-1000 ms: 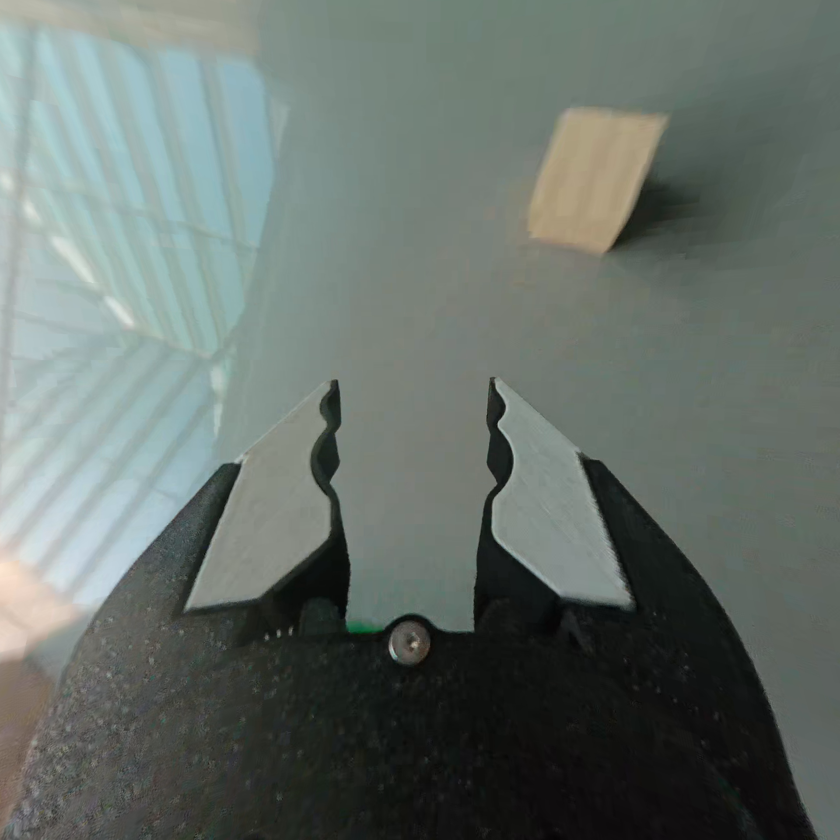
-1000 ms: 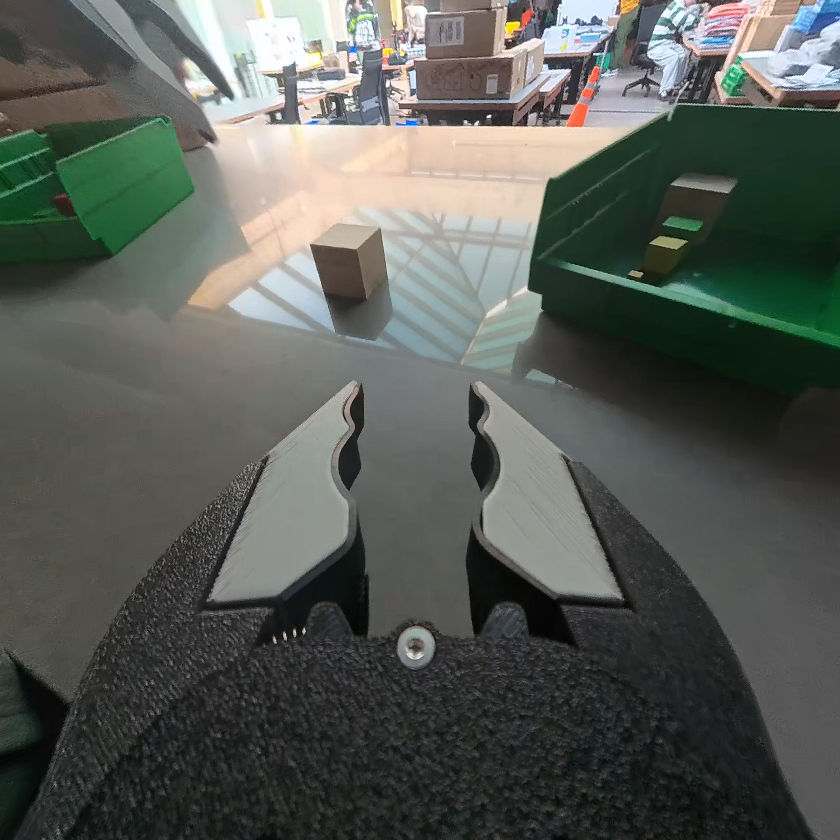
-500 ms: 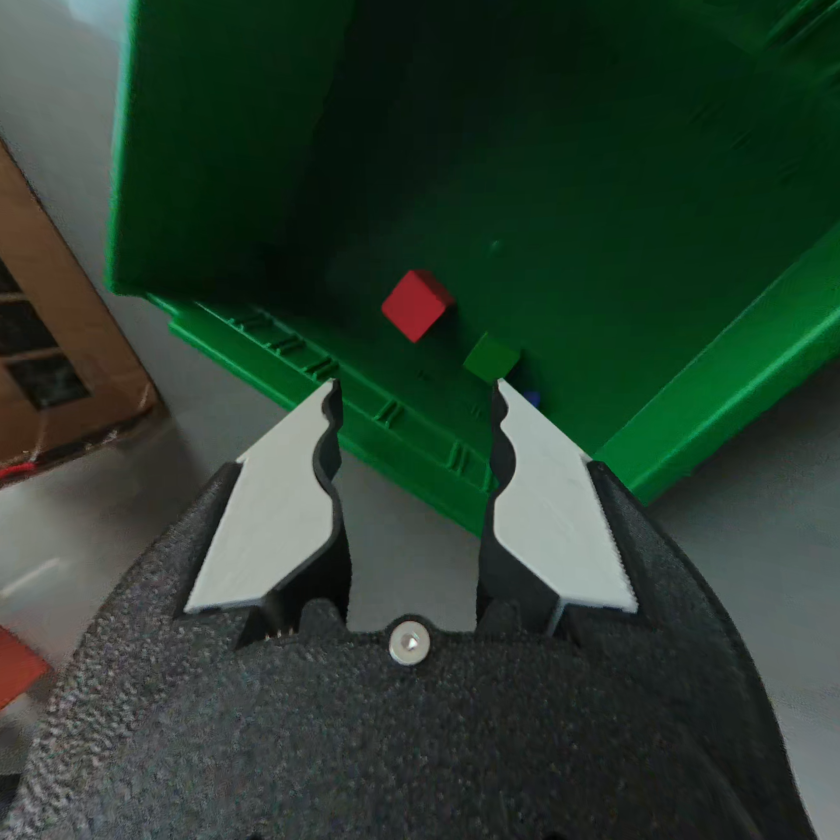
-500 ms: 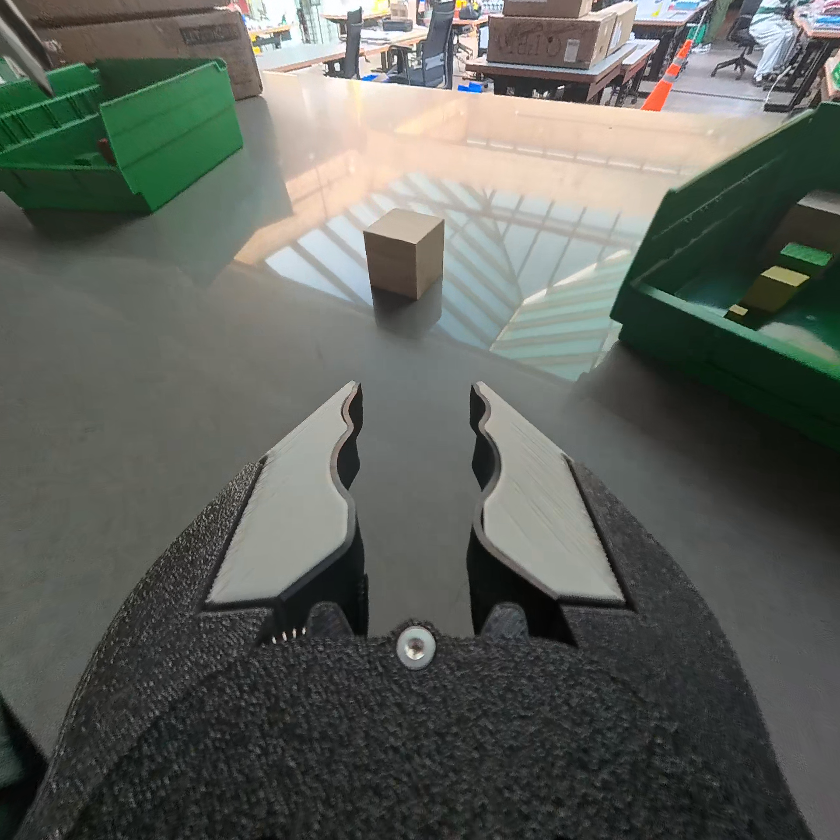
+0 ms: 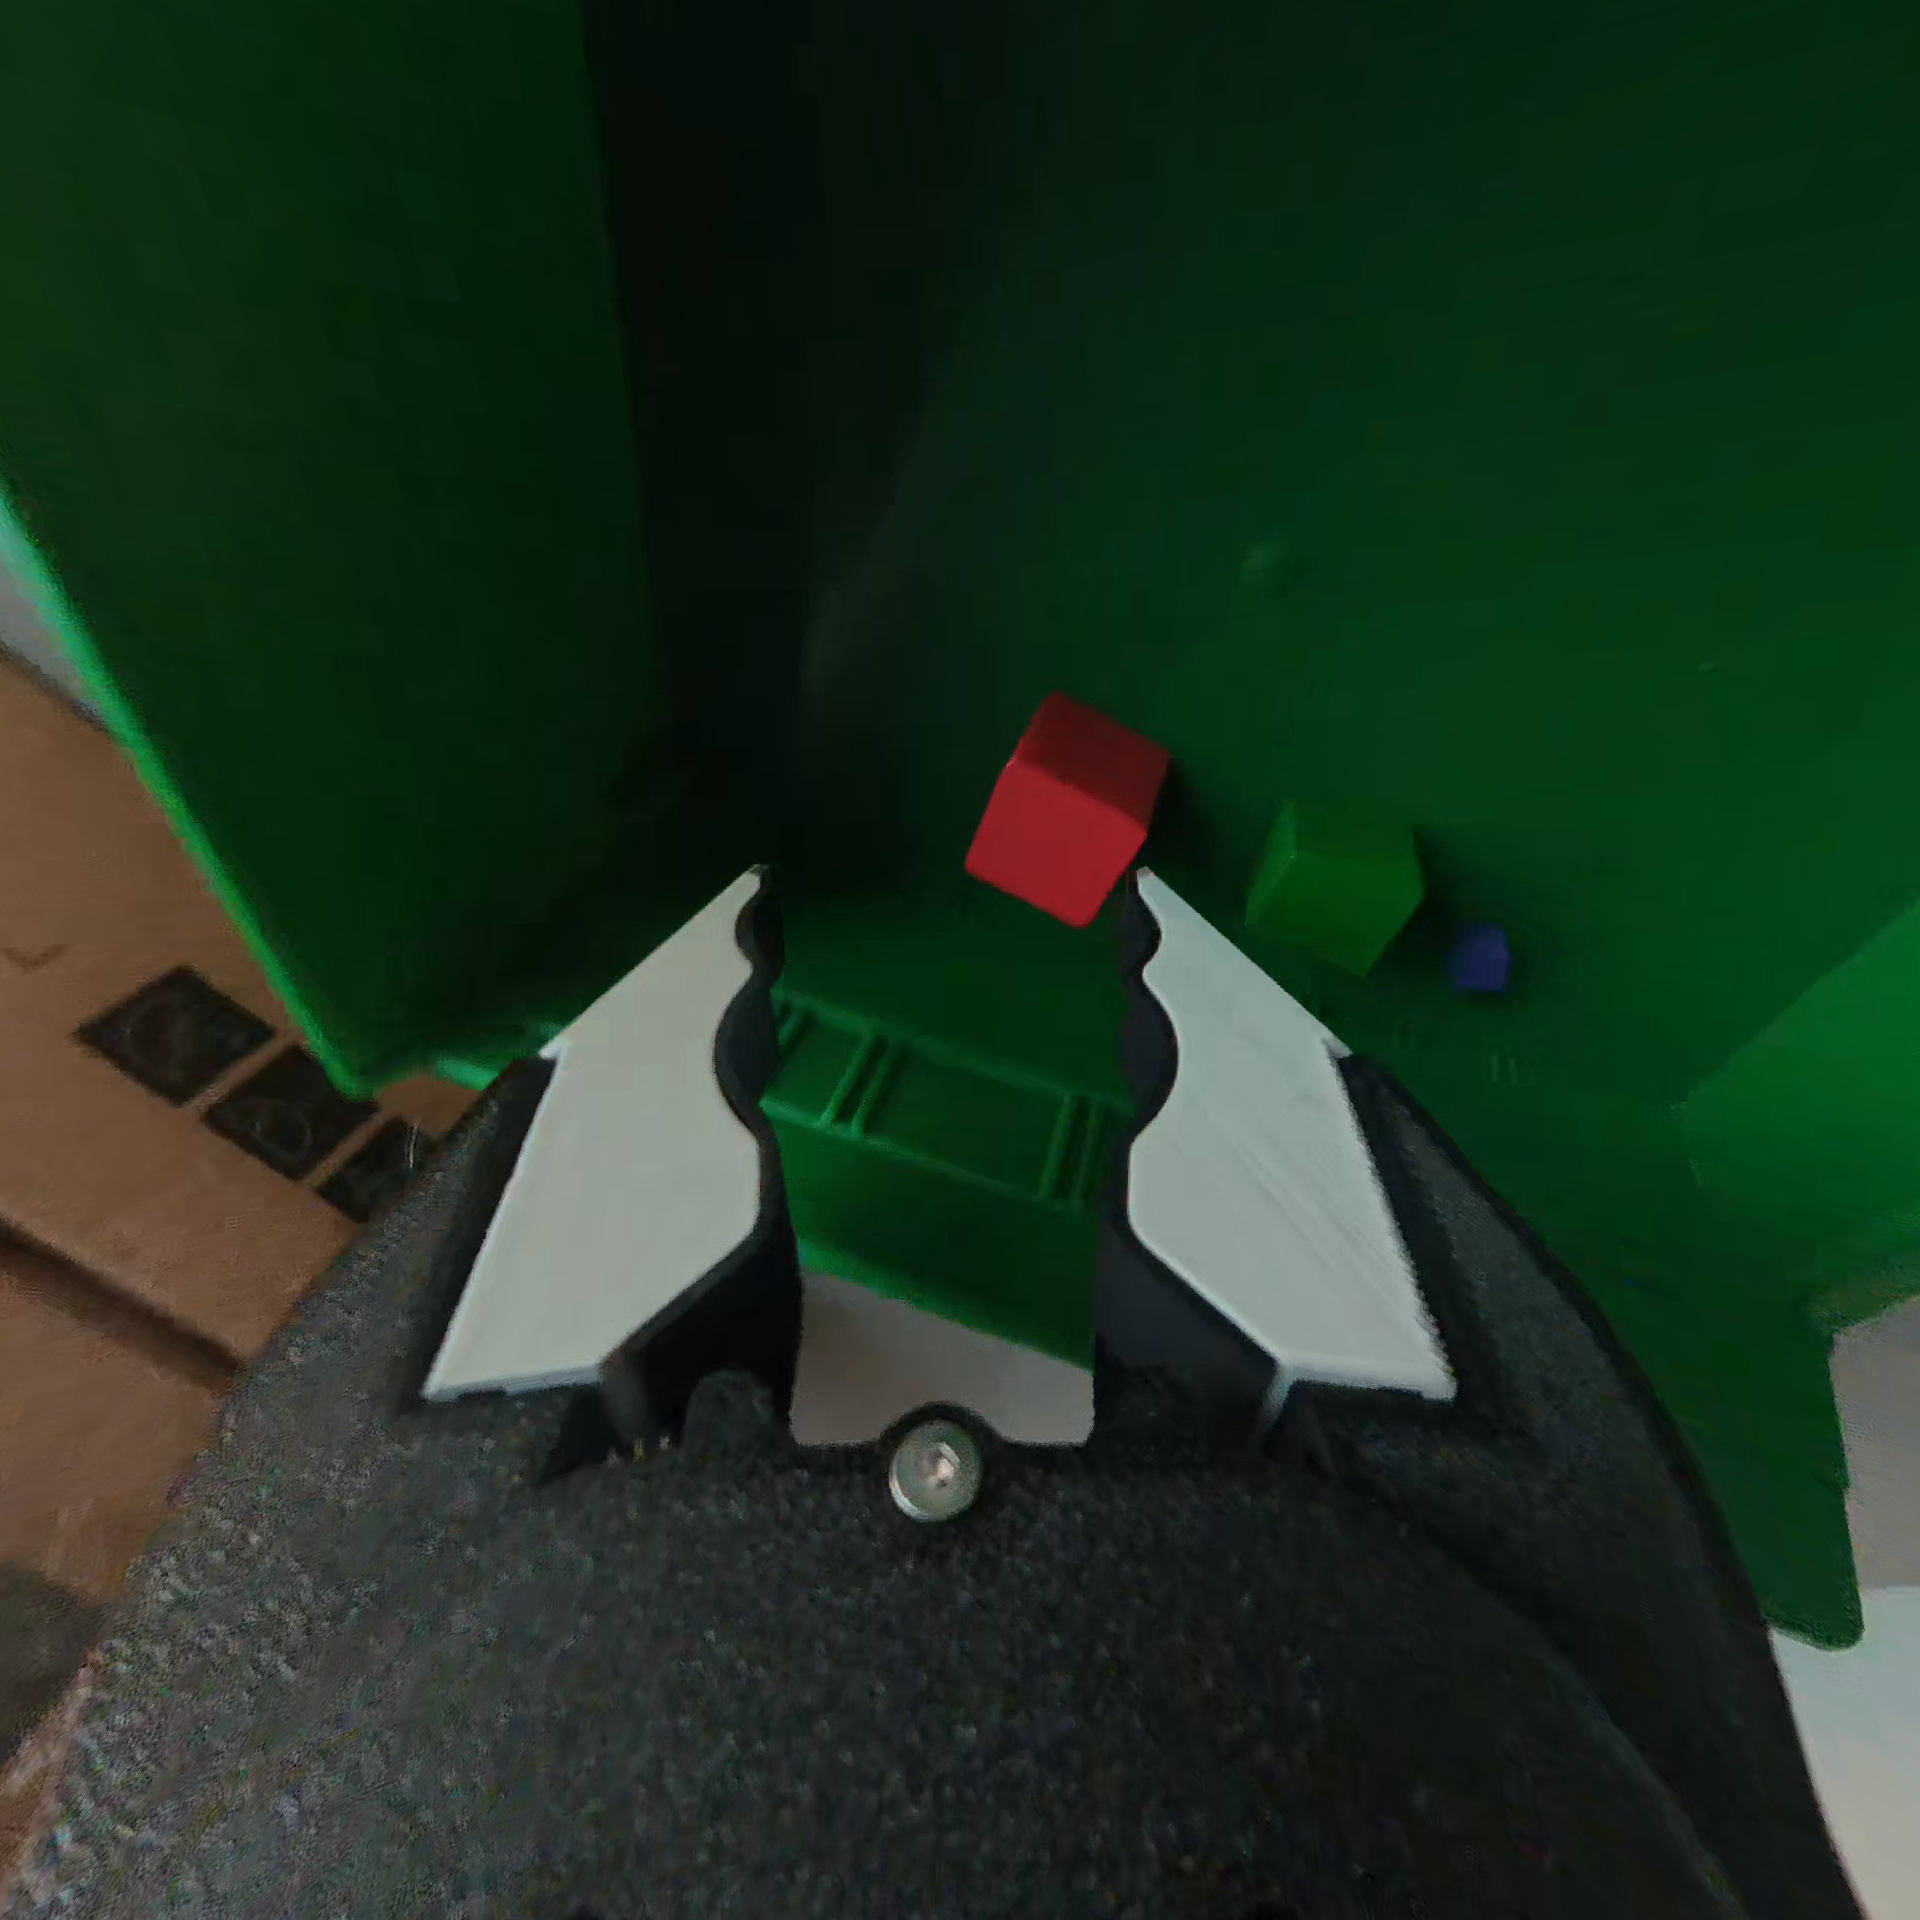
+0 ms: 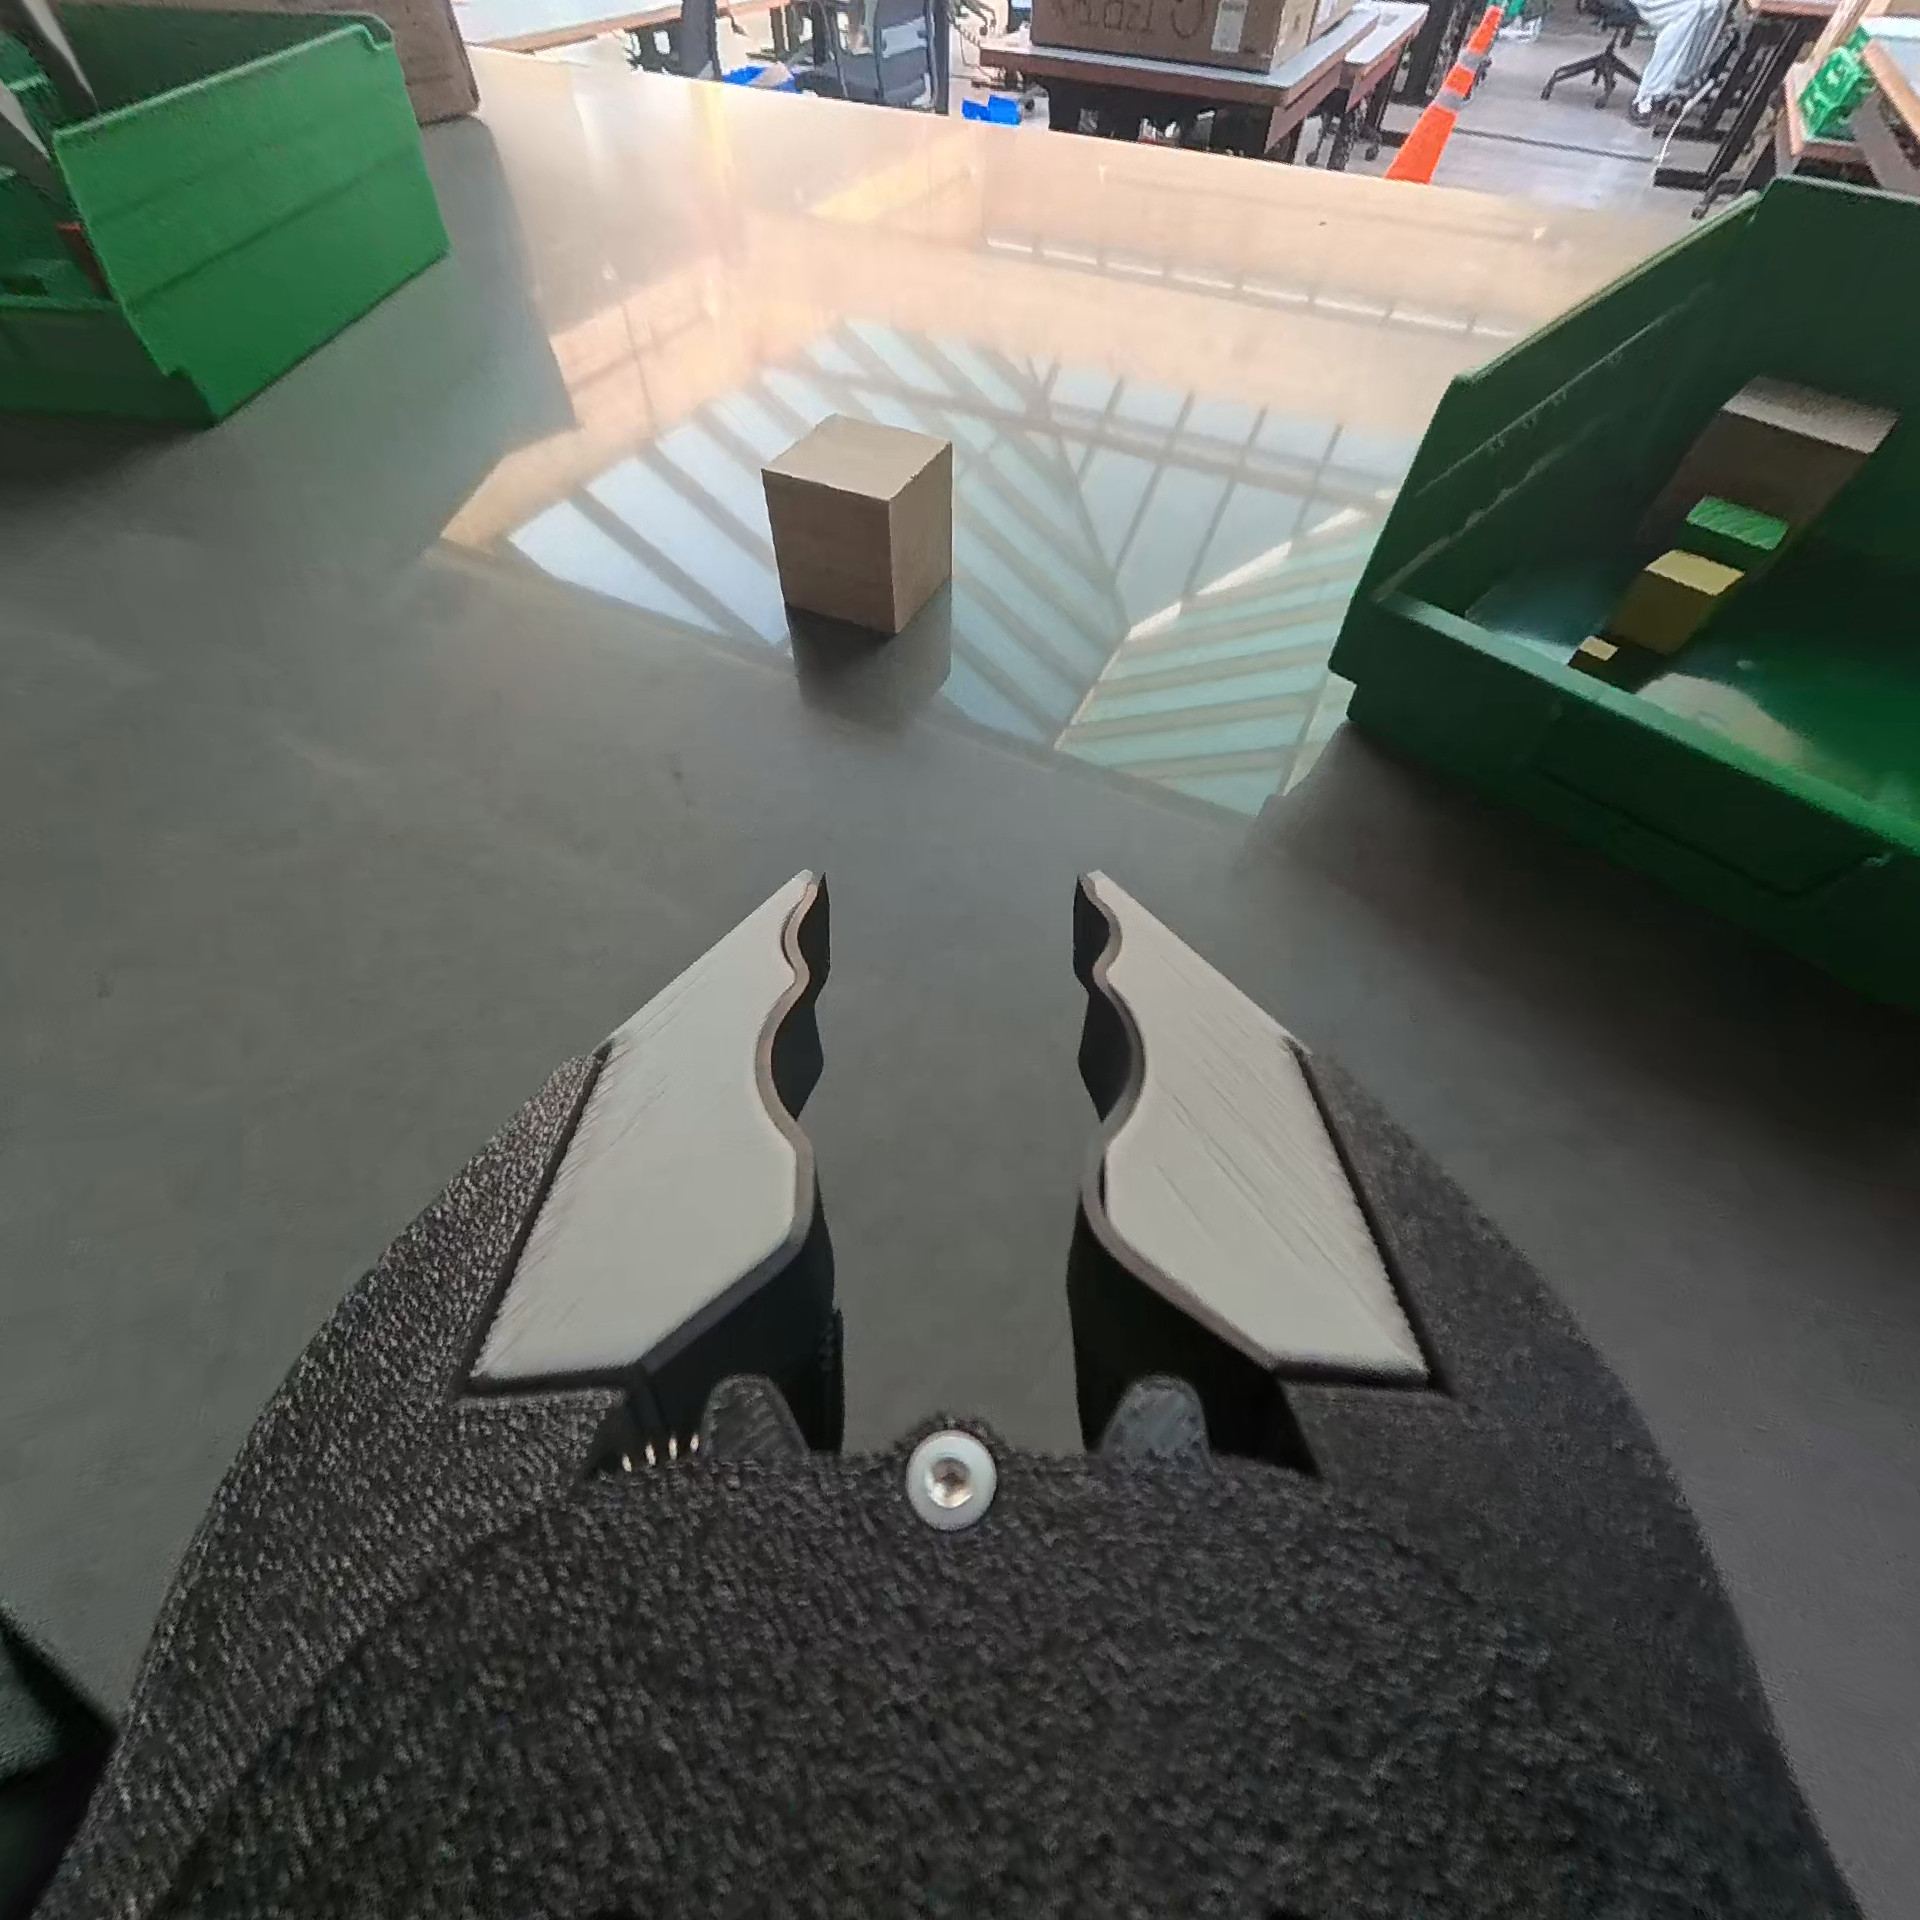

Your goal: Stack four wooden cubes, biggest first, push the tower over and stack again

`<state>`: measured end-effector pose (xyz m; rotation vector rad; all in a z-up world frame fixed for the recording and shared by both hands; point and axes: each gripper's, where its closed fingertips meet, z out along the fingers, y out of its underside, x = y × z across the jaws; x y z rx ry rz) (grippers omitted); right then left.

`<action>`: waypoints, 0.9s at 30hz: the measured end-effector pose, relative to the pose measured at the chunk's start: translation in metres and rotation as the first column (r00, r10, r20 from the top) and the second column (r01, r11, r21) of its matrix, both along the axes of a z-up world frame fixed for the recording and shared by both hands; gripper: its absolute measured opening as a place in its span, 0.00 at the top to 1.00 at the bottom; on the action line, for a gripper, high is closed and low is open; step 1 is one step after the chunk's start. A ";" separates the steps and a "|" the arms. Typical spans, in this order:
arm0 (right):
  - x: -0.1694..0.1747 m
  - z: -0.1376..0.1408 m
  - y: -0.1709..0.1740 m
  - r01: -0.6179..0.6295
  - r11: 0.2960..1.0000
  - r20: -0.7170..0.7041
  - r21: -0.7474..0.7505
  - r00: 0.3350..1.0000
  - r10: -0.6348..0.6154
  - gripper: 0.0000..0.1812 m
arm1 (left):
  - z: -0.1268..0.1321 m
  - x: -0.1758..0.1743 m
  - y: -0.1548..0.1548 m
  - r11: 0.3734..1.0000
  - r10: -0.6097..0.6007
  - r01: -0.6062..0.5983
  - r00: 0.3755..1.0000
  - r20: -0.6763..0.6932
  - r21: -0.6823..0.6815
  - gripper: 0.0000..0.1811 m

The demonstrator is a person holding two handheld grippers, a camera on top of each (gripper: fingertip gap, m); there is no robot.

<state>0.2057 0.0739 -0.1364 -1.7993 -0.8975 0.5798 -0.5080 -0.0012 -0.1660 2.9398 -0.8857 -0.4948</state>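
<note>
Since half a second earlier, the left gripper [image 5: 948, 878] had closed in on the green bin [image 5: 1455, 416], whose walls now filled its view. Its fingers were spread apart and empty over the bin's ribbed front rim. A red cube [image 5: 1065, 808] lay just past the right fingertip at 1 o'clock, with a green cube [image 5: 1333, 883] and a small blue cube [image 5: 1478, 958] farther toward 2 o'clock. A cardboard box [image 5: 135, 1143] stood at 9 o'clock.

The right gripper [image 6: 951, 909], likewise released and empty, hung over the bare grey table [image 6: 312, 831]. A wooden block [image 6: 858, 535] stood well ahead at 12 o'clock. A second green bin [image 6: 1621, 769] at 2 o'clock held tan, green and yellow blocks.
</note>
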 end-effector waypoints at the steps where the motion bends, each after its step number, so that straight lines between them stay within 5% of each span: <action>1: -0.001 -0.001 0.000 -0.001 1.000 -0.003 -0.006 1.000 0.001 0.74 | -0.006 0.004 0.000 0.999 -0.019 0.019 1.000 0.013 -0.036 0.65; 7: -0.001 -0.002 -0.003 0.009 1.000 0.002 -0.004 1.000 -0.009 0.74 | -0.026 0.013 -0.008 0.981 0.016 -0.005 0.998 0.053 -0.196 0.82; 11: 0.008 -0.002 -0.005 0.042 0.999 -0.012 -0.004 0.999 -0.042 0.74 | 0.030 0.058 0.033 0.998 -0.054 0.056 0.990 0.127 -0.016 0.82; 15: 0.006 0.002 -0.004 0.051 0.999 -0.062 -0.007 0.997 -0.051 0.74 | 0.112 0.161 0.083 0.967 -0.222 0.191 0.957 0.188 0.170 0.82; 18: -0.005 0.007 -0.004 0.021 1.000 -0.103 0.002 0.994 -0.021 0.74 | 0.134 0.273 0.104 0.923 -0.372 0.327 0.893 0.253 0.203 0.82; 23: -0.014 0.015 -0.014 -0.018 0.999 -0.115 0.045 0.993 0.023 0.74 | 0.111 0.443 0.130 0.861 -0.508 0.470 0.793 0.337 0.192 0.82; 27: -0.003 0.021 -0.022 -0.005 0.997 -0.118 0.081 0.993 0.015 0.74 | 0.074 0.513 0.151 0.863 -0.495 0.499 0.796 0.348 0.086 0.82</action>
